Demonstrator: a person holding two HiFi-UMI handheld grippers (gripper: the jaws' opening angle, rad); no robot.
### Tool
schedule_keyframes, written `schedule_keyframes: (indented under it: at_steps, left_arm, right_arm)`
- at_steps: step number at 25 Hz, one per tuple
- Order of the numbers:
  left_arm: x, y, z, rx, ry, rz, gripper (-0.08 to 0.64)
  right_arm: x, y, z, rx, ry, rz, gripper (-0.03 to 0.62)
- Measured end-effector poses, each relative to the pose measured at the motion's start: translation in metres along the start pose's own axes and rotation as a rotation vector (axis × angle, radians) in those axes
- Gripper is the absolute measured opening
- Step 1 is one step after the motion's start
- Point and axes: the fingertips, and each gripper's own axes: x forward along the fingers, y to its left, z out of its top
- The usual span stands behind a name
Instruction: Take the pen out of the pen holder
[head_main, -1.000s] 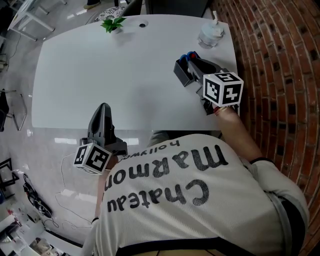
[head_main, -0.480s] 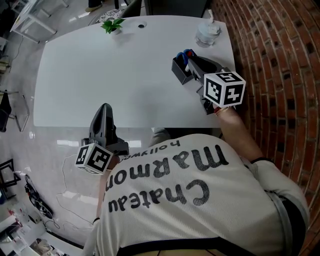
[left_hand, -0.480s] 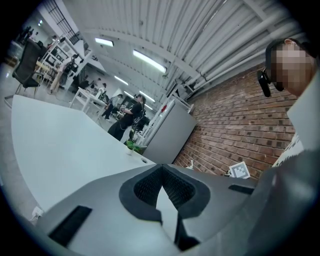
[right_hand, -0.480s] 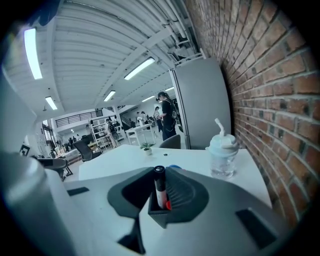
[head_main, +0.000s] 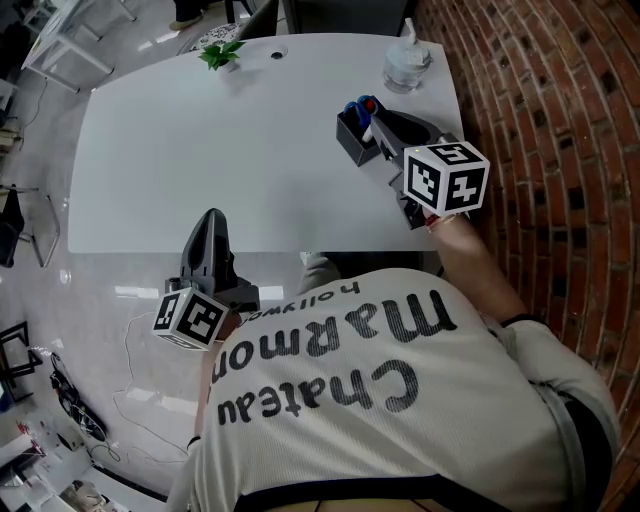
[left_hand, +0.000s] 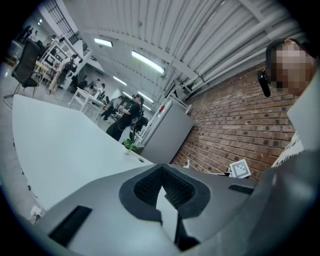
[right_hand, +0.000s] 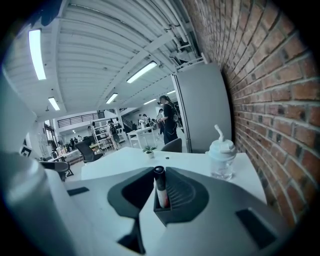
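**White worktop by the brick wall: pen gripped upright at the holder**

White worktop (head_main: 230, 150) ran beside a brick wall (head_main: 540, 120) on the right. It carried a plant (head_main: 220, 52) far left, a bottle (head_main: 405, 62) far right, and the black holder (head_main: 350, 138) towards the right edge.

The right tool (head_main: 378, 128) reached over the holder from the near side. Its jaws were closed narrowly on the pen (right_hand: 159, 186), which stood between the pads. The pen's long axis ran upright, with the dark cap up and the red-and-white barrel passing down through the jaws. Its lower end was hidden, so I could not tell whether it had cleared the holder.

Keeping the pen vertical probably suited a straight lift. That way the barrel would not catch the holder's wall or the blue handles (head_main: 355, 105) beside it.

The left tool (head_main: 208, 220) hung at the near edge of the worktop, well apart from the holder, with its jaws together and empty. It was likely parked out of the way, since one tool looked enough for the lift.
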Motion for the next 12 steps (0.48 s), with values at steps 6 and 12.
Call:
schedule_keyframes:
  at_steps: [6, 12]
  left_arm:
    - [-0.010, -0.006, 0.001, 0.006, -0.015, 0.005, 0.000]
    - [-0.020, -0.011, 0.001, -0.002, -0.038, 0.005, 0.000]
  right_arm:
    - [-0.010, 0.003, 0.006, -0.006, -0.019, 0.007, 0.072]
    - [-0.020, 0.008, 0.009, -0.015, -0.032, 0.015, 0.074]
